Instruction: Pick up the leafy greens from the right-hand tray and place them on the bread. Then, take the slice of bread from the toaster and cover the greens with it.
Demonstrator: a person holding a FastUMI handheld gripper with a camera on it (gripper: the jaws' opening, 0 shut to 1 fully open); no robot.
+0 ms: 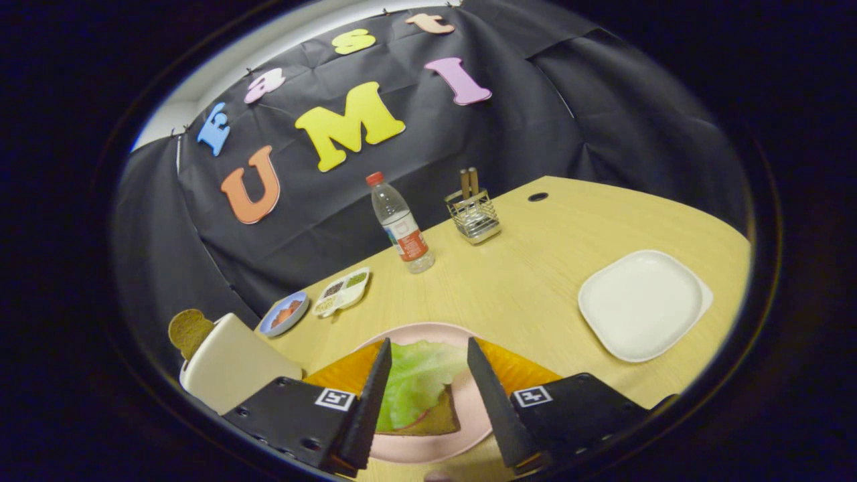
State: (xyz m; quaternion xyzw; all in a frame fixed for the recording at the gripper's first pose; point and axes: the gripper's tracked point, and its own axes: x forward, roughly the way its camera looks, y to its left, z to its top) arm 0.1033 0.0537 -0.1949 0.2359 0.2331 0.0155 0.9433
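A green lettuce leaf [418, 380] lies on a brown slice of bread [435, 423], which rests on a pink plate [428, 447] over an orange mat [519, 367]. My gripper [428, 355] hovers above them, open, its fingers spread to either side of the leaf and touching nothing. Left of the fingers stands a cream toaster [231, 365] with a brown bread slice [189, 331] sticking up from its slot. To the right lies a white square tray [641, 304] with nothing on it.
Along the far side of the wooden table [529, 268] stand a water bottle [402, 226] and a wire holder [474, 215] with wooden sticks. A divided condiment dish [343, 291] and a small blue dish [284, 313] sit behind the toaster.
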